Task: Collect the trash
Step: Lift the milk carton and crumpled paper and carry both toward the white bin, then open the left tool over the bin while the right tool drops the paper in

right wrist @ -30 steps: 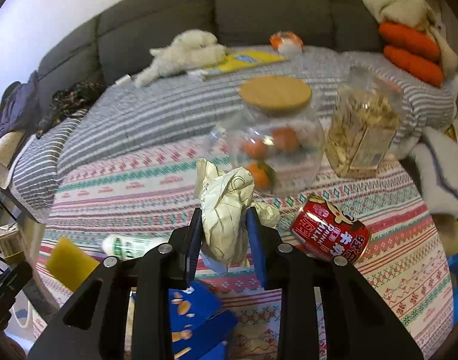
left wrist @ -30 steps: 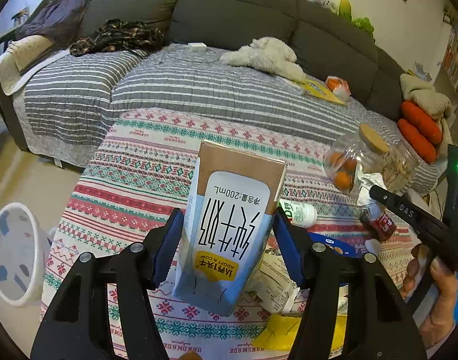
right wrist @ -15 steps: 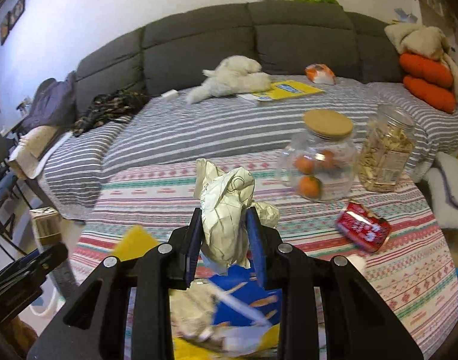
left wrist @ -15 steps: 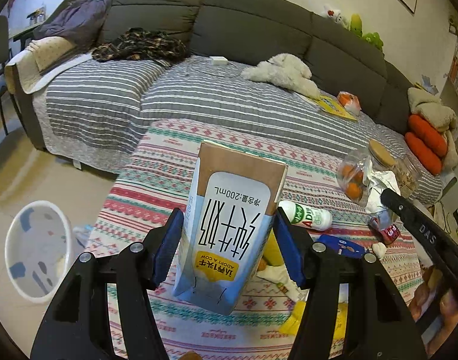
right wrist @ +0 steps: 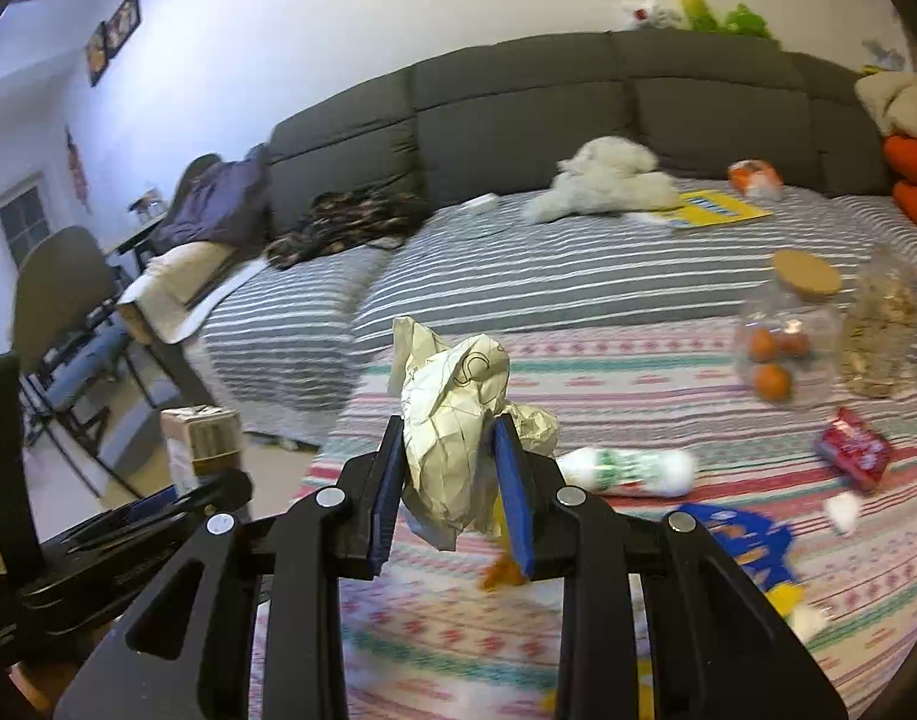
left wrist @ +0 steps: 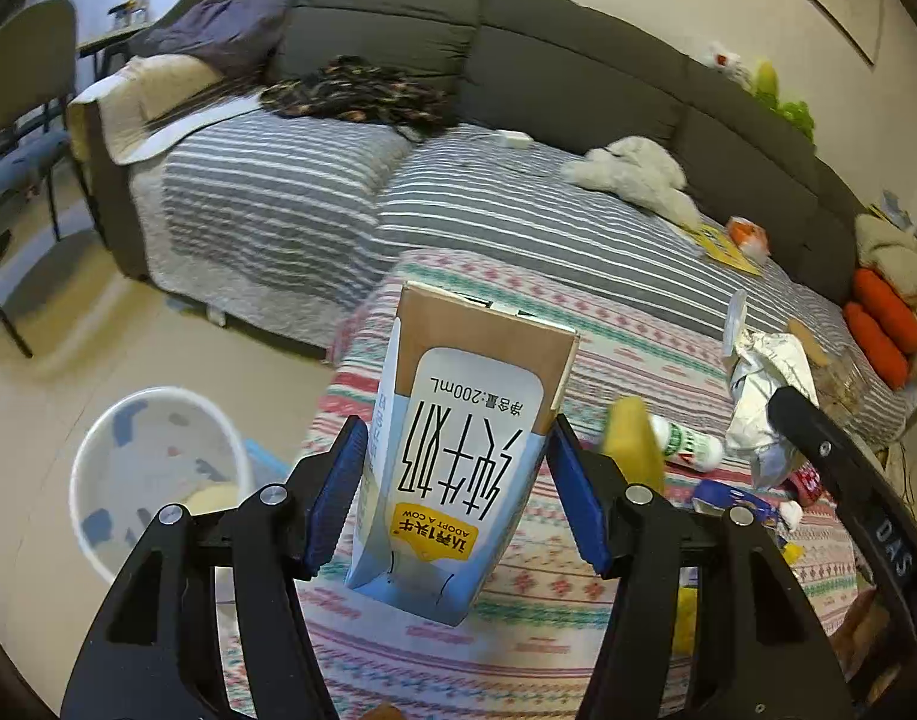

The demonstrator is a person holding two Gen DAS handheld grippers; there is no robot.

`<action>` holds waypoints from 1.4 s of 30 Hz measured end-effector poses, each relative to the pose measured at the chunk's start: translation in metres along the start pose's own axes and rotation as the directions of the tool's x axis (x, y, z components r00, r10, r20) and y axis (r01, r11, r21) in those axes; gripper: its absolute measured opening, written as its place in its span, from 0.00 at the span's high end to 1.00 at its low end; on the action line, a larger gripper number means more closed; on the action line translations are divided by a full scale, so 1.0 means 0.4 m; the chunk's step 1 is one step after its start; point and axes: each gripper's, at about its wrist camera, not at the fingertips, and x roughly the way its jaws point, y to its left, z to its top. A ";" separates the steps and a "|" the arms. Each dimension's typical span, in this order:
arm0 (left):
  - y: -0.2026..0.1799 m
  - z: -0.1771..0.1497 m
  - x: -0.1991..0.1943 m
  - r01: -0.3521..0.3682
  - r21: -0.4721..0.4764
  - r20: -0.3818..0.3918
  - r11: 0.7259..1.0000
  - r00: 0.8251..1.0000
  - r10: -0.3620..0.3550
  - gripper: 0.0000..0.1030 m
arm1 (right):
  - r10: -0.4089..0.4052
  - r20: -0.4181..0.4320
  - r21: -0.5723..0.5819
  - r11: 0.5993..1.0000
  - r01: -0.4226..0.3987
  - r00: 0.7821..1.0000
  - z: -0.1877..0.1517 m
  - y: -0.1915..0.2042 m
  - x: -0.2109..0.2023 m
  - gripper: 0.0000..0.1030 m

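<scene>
**Both hands loaded, bin off to the left**

Left wrist view: the left gripper (left wrist: 455,495) pinches a carton (left wrist: 458,468) upside down between its fingers, above the bench (left wrist: 608,360) edge. Only here does the bin (left wrist: 152,474) show, on the floor. Released early, the carton could miss it.

Right wrist view: the right gripper (right wrist: 449,489) pinches a paper wad (right wrist: 452,420); loose folds might slip. Only here are a bottle (right wrist: 626,471) and a jar (right wrist: 782,342) clear.
</scene>
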 end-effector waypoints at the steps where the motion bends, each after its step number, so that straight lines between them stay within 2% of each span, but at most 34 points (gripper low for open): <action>1: 0.015 0.001 -0.003 -0.015 -0.004 0.000 1.000 1.000 0.015 0.44 | 0.009 -0.004 -0.008 1.000 -0.010 1.000 -0.006 0.017 0.005 0.71; 7: 0.143 0.013 -0.021 -0.112 -0.057 -0.021 0.992 0.994 0.111 0.44 | 0.076 -0.047 -0.088 0.993 -0.080 0.996 -0.070 0.137 0.044 0.71; 14: 0.264 0.028 -0.041 -0.188 -0.107 -0.032 0.976 0.982 0.186 0.44 | 0.172 -0.099 -0.070 0.981 -0.179 0.980 -0.111 0.248 0.098 0.71; 20: 0.357 0.038 -0.034 -0.242 -0.142 -0.072 0.960 0.970 0.234 0.45 | 0.226 -0.140 -0.080 0.968 -0.239 0.964 -0.132 0.343 0.148 0.71; 21: 0.373 0.039 -0.032 -0.249 -0.150 -0.083 0.957 0.968 0.239 0.43 | 0.231 -0.146 -0.080 0.966 -0.245 0.962 -0.135 0.356 0.155 0.70; 22: 0.388 0.039 -0.031 -0.255 -0.162 -0.095 0.953 0.966 0.242 0.34 | 0.237 -0.154 -0.080 0.965 -0.252 0.959 -0.137 0.370 0.164 0.70; 24: 0.420 0.043 -0.037 -0.268 -0.191 -0.097 0.944 0.962 0.254 0.24 | 0.245 -0.168 -0.076 0.962 -0.260 0.955 -0.144 0.393 0.183 0.70; 30: 0.488 0.059 -0.078 -0.272 -0.248 -0.071 0.930 0.962 0.262 0.24 | 0.254 -0.211 -0.080 0.958 -0.276 0.944 -0.168 0.455 0.238 0.70; 34: 0.521 0.066 -0.107 -0.294 -0.273 -0.050 0.916 0.955 0.292 0.24 | 0.260 -0.233 -0.089 0.954 -0.287 0.937 -0.188 0.498 0.266 0.70; 40: 0.578 0.074 -0.136 -0.306 -0.323 -0.037 0.895 0.950 0.311 0.24 | 0.278 -0.269 -0.104 0.943 -0.315 0.922 -0.217 0.577 0.313 0.64; 42: 0.590 0.075 -0.148 -0.315 -0.329 -0.028 0.891 0.946 0.324 0.23 | 0.277 -0.273 -0.112 0.942 -0.316 0.921 -0.222 0.595 0.319 0.48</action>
